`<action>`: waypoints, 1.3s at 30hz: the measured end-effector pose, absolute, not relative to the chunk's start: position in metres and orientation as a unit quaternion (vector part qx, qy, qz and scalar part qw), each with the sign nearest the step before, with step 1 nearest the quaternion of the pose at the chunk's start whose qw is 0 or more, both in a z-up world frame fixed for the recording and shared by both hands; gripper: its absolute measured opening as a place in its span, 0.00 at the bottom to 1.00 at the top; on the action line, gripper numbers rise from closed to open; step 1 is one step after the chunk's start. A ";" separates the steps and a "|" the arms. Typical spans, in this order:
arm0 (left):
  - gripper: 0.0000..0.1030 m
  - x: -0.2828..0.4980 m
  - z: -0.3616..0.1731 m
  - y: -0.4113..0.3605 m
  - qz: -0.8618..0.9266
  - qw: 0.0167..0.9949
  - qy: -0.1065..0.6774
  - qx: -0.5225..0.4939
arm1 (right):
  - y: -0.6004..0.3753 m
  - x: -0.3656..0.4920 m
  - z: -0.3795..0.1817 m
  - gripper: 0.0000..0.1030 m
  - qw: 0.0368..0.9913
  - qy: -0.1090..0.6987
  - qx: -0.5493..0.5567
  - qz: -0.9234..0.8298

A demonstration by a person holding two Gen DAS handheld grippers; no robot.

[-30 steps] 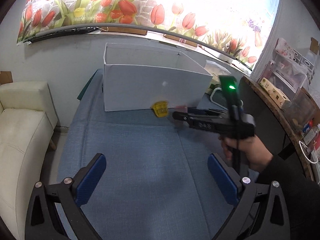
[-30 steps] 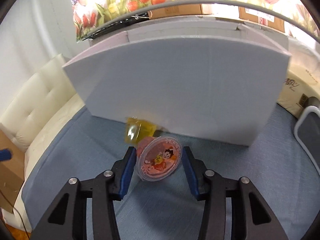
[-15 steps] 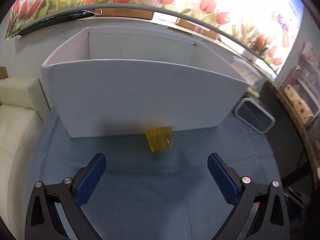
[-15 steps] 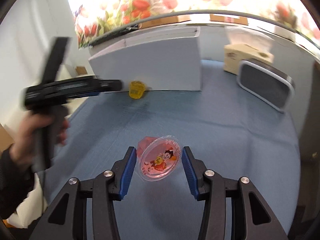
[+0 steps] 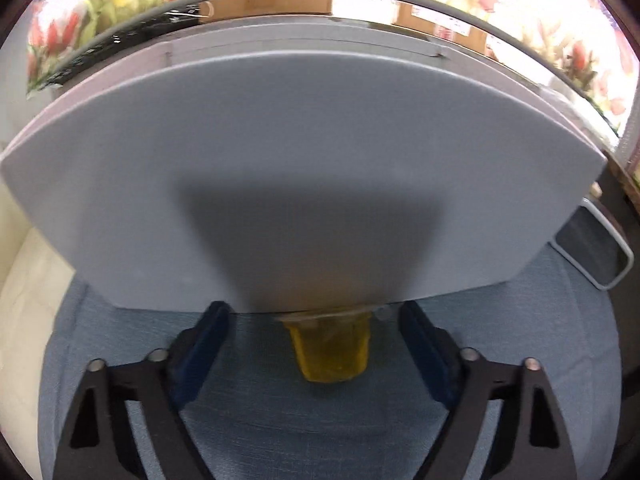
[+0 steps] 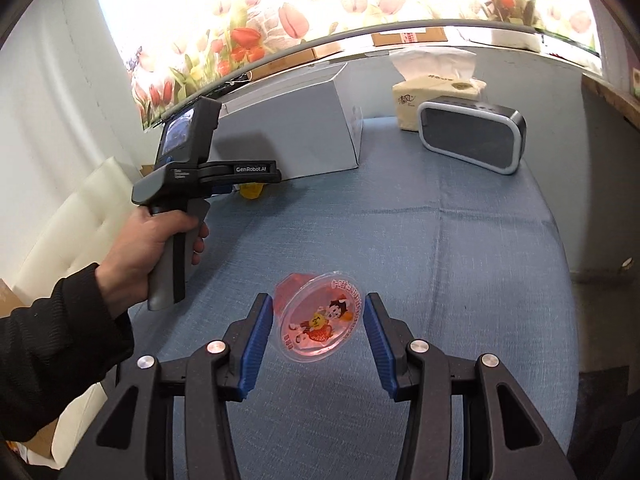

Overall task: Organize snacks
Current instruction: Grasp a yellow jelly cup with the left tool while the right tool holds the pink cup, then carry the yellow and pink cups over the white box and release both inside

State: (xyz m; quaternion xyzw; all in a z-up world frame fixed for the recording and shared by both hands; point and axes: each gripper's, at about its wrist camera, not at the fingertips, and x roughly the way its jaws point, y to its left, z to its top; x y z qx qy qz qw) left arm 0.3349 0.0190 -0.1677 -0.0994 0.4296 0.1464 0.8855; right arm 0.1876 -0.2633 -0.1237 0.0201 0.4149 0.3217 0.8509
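Note:
A yellow jelly cup (image 5: 330, 348) lies on its side against the front wall of the white box (image 5: 304, 168). My left gripper (image 5: 314, 354) is open with the cup between its blue pads, not touching. In the right wrist view the left gripper (image 6: 256, 178) is next to the yellow cup (image 6: 251, 191) and the box (image 6: 296, 136). My right gripper (image 6: 318, 338) is shut on a pink jelly cup (image 6: 316, 326) with a cartoon lid, held above the blue cloth.
A blue cloth (image 6: 440, 240) covers the table. A grey speaker (image 6: 472, 136) and a tissue pack (image 6: 436, 96) stand at the back right. A cream sofa (image 6: 68, 216) is to the left.
My left gripper has moved forward up to the yellow cup and its jaws have narrowed. My right gripper has pulled back from the box with the pink cup.

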 end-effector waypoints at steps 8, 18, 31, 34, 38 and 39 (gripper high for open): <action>0.45 0.329 -0.170 0.016 0.129 0.888 0.433 -0.089 | -0.262 0.182 -0.120 0.49 0.851 0.411 0.024 0.326; 0.45 0.274 -0.141 0.008 0.082 0.914 0.391 -0.078 | -0.242 0.176 -0.106 0.49 0.852 0.396 0.019 0.342; 0.45 0.231 -0.039 0.052 0.062 0.941 0.323 -0.079 | -0.161 0.232 -0.065 0.49 0.856 0.356 0.000 0.375; 0.45 0.246 -0.022 0.074 0.064 0.942 0.316 -0.090 | -0.138 0.255 -0.049 0.49 0.863 0.340 -0.007 0.374; 0.45 0.274 -0.008 0.098 0.061 0.941 0.318 -0.095 | -0.113 0.299 -0.032 0.49 0.864 0.330 0.013 0.381; 0.45 0.282 -0.006 0.102 0.060 0.941 0.319 -0.094 | -0.105 0.313 -0.028 0.49 0.864 0.329 0.013 0.381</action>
